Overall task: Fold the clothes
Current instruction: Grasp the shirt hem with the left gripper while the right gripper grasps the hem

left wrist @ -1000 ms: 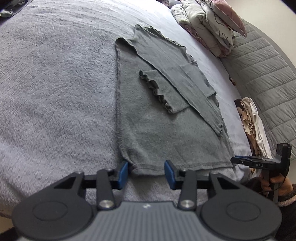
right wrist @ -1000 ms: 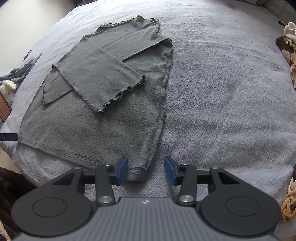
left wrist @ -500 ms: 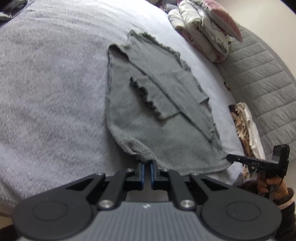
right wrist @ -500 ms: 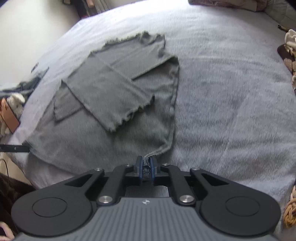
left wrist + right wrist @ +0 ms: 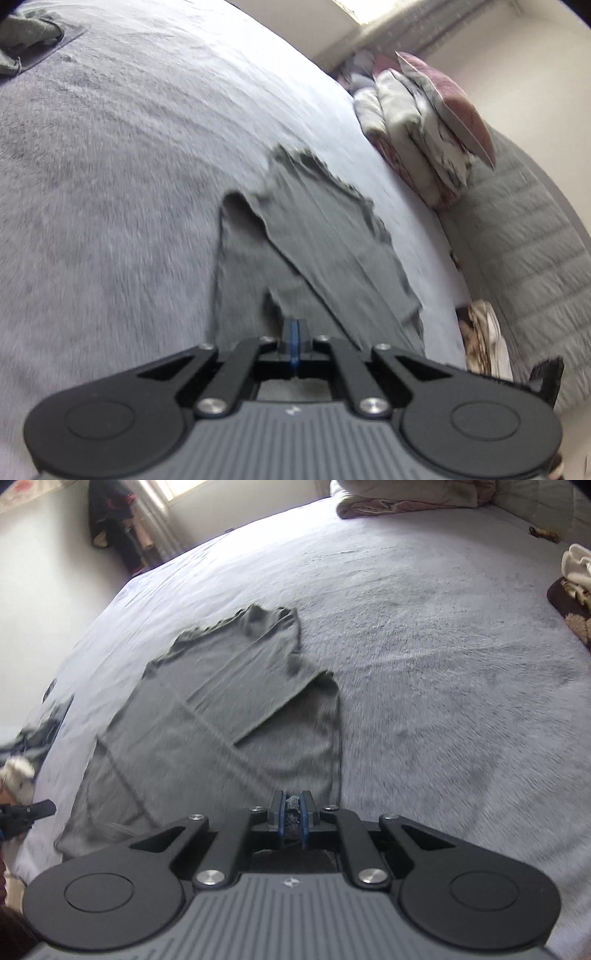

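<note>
Each gripper, left [image 5: 294,345] and right [image 5: 293,818]: black linkage arms, silver screws, blue pads, ribbed grey housing, round black discs.

Both tongs (left [image 5: 294,341], right [image 5: 293,814]) clamped shut, grey top's [image 5: 236,716] hem lifted, carried forward

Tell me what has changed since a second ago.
Both grippers, left and right, closed on the near hem of the grey top and are carrying it toward the neckline. The sleeves stay folded across it, and the bed is as before.
</note>
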Demonstrator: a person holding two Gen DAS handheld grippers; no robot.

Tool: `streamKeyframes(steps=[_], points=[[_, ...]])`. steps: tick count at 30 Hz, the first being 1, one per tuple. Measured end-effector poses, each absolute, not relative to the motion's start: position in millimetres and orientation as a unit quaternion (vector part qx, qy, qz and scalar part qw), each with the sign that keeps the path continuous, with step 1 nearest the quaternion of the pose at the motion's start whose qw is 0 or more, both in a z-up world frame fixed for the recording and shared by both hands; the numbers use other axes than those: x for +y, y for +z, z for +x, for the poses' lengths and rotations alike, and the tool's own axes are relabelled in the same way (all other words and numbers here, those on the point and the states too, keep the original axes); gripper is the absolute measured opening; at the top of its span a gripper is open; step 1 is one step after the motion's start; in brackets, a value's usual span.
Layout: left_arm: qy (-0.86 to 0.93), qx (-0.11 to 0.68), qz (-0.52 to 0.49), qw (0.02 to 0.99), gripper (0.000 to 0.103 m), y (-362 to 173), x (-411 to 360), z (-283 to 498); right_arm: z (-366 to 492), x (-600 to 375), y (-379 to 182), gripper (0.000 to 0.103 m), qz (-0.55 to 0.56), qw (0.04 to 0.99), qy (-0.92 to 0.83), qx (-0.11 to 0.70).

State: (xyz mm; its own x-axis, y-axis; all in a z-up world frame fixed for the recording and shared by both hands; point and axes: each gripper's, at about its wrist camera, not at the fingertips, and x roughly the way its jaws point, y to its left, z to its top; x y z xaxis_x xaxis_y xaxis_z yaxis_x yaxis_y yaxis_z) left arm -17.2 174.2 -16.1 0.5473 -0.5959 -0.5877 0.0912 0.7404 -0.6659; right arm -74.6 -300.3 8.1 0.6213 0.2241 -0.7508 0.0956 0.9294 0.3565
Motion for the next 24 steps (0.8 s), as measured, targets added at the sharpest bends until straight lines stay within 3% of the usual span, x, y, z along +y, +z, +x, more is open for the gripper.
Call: streamKeyframes(steps=[8,10,14,18,24], points=[[-0.2,0.422,-0.299,0.832,0.002,-26,177,9,-49,-309,-16,0.008,0.172,0.889,-0.001,0.425],[-0.21,0.424,-0.284,0.834,0.01,-26,175,7,-52,-313,-13,0.009,0.171,0.895,0.007,0.413],[-0.238,0.425,-0.244,0.839,0.022,-24,171,-5,-65,-314,-3,0.021,0.154,0.911,0.043,0.381],[-0.269,0.424,-0.21,0.839,0.042,-20,168,-15,-70,-303,2,0.039,0.124,0.914,0.086,0.377],[-0.302,0.427,-0.185,0.832,0.043,-21,164,-23,-64,-290,-2,0.04,0.099,0.908,0.102,0.394]])
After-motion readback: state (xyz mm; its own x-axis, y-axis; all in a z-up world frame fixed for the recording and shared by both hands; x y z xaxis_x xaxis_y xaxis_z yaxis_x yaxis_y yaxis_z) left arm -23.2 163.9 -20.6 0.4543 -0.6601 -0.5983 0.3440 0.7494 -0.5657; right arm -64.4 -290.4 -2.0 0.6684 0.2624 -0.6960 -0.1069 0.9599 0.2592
